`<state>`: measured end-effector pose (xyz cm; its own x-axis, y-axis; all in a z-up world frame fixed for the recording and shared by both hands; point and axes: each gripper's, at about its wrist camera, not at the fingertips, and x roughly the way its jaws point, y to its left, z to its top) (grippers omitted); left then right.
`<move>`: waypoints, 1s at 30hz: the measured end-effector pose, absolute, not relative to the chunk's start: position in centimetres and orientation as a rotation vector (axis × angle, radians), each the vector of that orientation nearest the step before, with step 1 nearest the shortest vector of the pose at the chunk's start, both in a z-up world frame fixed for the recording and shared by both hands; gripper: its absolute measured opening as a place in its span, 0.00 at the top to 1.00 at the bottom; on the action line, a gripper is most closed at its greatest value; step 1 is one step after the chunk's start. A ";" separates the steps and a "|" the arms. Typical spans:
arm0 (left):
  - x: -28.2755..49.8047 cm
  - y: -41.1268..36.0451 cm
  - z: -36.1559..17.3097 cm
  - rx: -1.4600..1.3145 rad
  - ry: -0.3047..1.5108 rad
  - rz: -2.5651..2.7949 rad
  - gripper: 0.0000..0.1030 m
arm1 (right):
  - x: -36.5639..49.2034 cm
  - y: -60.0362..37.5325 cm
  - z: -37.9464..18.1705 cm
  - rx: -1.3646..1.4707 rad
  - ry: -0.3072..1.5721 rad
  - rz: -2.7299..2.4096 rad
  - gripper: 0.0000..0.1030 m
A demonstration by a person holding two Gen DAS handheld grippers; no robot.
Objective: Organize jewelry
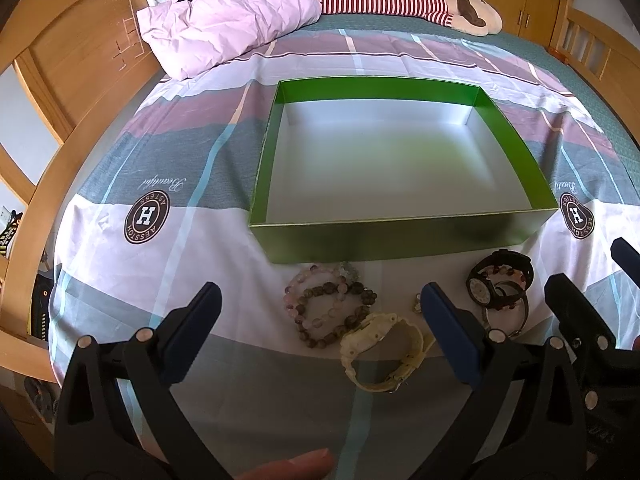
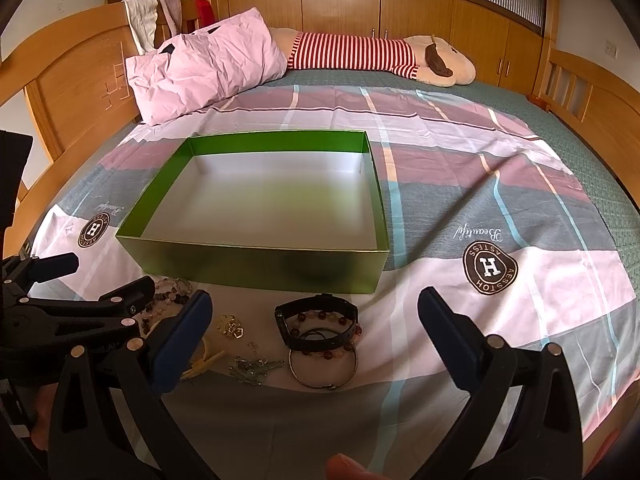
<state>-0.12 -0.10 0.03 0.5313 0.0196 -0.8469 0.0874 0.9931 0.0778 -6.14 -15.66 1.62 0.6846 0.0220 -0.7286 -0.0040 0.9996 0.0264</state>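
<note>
An empty green box (image 1: 400,236) (image 2: 256,270) with a silver inside sits on the bed. In front of it lie the jewelry pieces. The left wrist view shows bead bracelets (image 1: 320,304), a cream watch (image 1: 384,344) and a black watch (image 1: 500,280) on a bangle. The right wrist view shows the black watch (image 2: 320,324) with a bead bracelet, a metal bangle (image 2: 324,372), a gold charm (image 2: 229,326) and small metal pieces (image 2: 250,368). My left gripper (image 1: 320,332) hangs open over the bracelets and cream watch. My right gripper (image 2: 316,332) hangs open over the black watch. Neither holds anything.
The bed has a patchwork sheet (image 2: 500,208) with round logo prints. A pink pillow (image 1: 228,16) and a striped plush toy (image 2: 380,56) lie at the far end. Wooden bed frames (image 1: 72,80) rise on both sides. Each gripper shows in the other's view, close alongside.
</note>
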 end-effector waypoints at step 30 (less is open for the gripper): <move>-0.1 -0.2 -0.1 0.118 1.010 -0.041 0.02 | -6.2 -15.6 1.5 0.030 0.820 0.027 0.01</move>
